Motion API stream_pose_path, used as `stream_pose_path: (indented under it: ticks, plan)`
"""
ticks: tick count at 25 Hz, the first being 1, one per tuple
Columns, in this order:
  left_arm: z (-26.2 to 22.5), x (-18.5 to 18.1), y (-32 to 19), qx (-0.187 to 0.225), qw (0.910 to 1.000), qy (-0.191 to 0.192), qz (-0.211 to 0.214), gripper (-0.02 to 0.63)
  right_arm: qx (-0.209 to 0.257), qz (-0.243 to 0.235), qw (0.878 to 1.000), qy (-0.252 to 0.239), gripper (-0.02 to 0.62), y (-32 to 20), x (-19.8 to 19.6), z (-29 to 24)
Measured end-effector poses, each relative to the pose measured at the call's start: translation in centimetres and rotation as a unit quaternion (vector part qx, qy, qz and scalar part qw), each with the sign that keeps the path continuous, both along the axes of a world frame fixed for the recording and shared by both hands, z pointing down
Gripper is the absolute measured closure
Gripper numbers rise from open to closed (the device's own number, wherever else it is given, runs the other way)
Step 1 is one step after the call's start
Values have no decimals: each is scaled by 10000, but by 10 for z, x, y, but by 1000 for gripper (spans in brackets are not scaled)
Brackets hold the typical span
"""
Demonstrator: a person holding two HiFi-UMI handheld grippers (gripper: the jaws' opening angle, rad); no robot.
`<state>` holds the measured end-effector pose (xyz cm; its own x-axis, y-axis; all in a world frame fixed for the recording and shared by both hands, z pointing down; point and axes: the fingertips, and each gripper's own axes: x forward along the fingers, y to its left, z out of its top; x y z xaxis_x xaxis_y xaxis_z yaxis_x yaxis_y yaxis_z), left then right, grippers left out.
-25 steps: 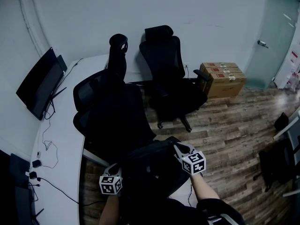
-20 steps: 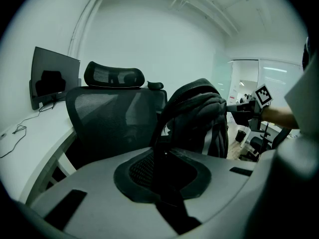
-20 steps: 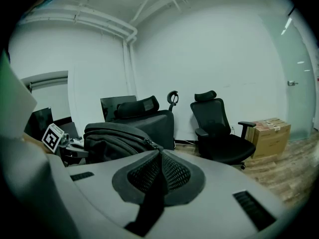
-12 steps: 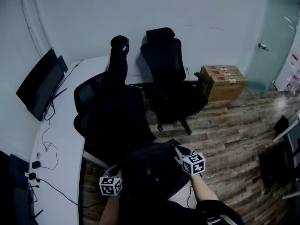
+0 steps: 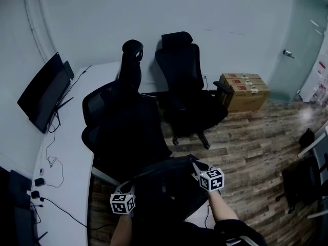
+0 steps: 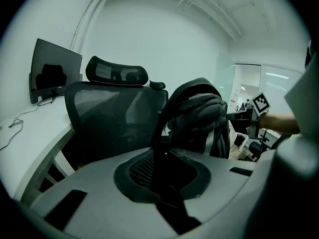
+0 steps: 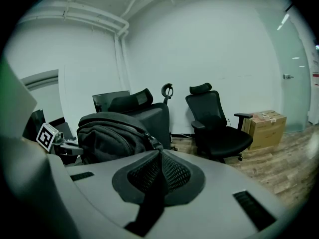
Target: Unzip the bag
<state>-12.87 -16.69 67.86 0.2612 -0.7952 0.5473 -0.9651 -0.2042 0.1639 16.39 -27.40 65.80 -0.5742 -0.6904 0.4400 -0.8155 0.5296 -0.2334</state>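
**Both hand-held grippers closed on the black bag**

The left hand-held gripper (image 6: 160, 159) has its jaws pinched narrow on a dark strap (image 6: 159, 126). The strap rises from between the pads and arches over the top of the bag (image 6: 199, 118). The right hand-held gripper (image 7: 159, 156) is likewise nearly closed. Its tips meet on the zipper pull (image 7: 151, 143) at the end of the zip line that curves over the bag's top.

From the head view the bag sits low in the middle, directly between the two marker cubes, with the left one at its lower left and the right one at its upper right. What the bag rests on is hidden beneath it.

Just beyond the bag stands a black mesh office chair (image 5: 120, 124) with its back toward the bag. A second office chair (image 5: 187, 86) stands farther off by the wall.

A curved white tabletop (image 5: 66, 152) runs along the left and carries a dark monitor (image 5: 41, 88) and some thin cables. To the right, cardboard boxes (image 5: 245, 88) stand on the wood-plank floor (image 5: 251, 147) near a frosted glass door (image 5: 297, 40).
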Motion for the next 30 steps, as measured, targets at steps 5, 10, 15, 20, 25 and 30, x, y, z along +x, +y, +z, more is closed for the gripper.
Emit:
stream_pose_path:
  ticks: [5, 10, 15, 20, 25, 30]
  plan:
    - [2, -5, -4, -81, 9996, 235, -109, 549, -116, 13, 9996, -240, 545, 0, -5, -1]
    - [3, -9, -3, -155, 9996, 218, -107, 549, -162, 58, 9992, -357, 541, 2, -9, -3]
    - [4, -13, -3, -222, 9996, 188, -59, 549, -290, 203, 9978, -554, 530, 10, -10, -4]
    - [4, -16, -4, -253, 9995, 208, -12, 549, -305, 451, 9962, -686, 463, 20, 3, -11]
    - [5, -19, -4, -256, 9993, 237, 117, 549, -187, 705, 9929, -945, 462, 33, 10, -26]
    - [6, -23, -8, -252, 9990, 275, 247, 549, -43, 909, 9900, -1080, 462, 52, 13, -43]
